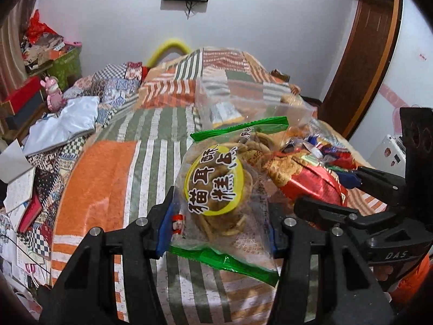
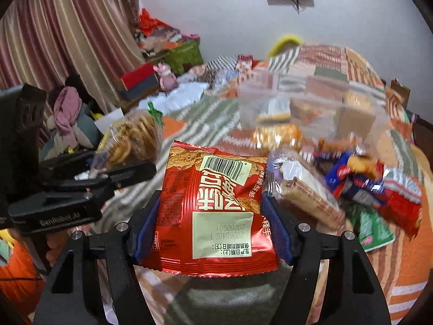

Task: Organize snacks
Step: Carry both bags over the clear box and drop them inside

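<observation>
My left gripper is shut on a clear cookie bag with green ends and a yellow label, and holds it above the quilt. My right gripper is shut on a red snack bag, its barcode side facing up. In the left wrist view the right gripper hangs just to the right with the red bag. Seen from the right wrist, the left gripper and the cookie bag are at the left. Behind both stands a clear plastic box with a few snacks inside.
A heap of mixed snack packets lies on the striped patchwork quilt to the right. Books and papers, a pink toy and boxes crowd the left side. A brown door is at the right.
</observation>
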Demonstrator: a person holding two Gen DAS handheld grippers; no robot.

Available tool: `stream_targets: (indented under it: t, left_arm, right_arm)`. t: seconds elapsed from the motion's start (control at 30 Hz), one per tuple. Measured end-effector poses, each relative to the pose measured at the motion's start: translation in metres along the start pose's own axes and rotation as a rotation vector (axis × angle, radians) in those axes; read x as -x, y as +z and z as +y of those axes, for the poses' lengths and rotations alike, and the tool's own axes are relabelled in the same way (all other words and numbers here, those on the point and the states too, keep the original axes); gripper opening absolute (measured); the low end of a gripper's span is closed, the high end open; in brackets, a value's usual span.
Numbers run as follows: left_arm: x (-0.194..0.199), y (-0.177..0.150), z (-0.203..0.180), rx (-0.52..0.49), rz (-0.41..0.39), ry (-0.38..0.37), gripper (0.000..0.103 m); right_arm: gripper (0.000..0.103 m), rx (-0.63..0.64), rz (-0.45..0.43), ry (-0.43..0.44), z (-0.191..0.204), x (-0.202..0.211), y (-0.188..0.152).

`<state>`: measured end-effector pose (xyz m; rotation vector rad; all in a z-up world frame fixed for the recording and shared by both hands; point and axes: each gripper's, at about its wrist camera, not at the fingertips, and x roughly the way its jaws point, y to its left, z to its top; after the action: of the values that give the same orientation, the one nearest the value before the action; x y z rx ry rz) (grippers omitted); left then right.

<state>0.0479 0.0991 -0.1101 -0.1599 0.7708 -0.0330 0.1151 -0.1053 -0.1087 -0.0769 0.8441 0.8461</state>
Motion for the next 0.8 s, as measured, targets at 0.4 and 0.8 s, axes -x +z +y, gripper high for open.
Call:
stream_targets:
  t: [0.4, 0.8]
  left_arm:
    - [0.001, 0.042, -0.021, -0.012, -0.061, -0.018, 0.053]
    - [-0.047, 0.097, -0.024, -0.002, -0.042, -0.029, 0.053]
  right_arm:
    - [0.068, -0.005, -0.131, -0.038, -0.013, 0.036, 0.033]
    - [0.068, -0.045, -0.185, -0.167, -0.068, 0.039, 0.07]
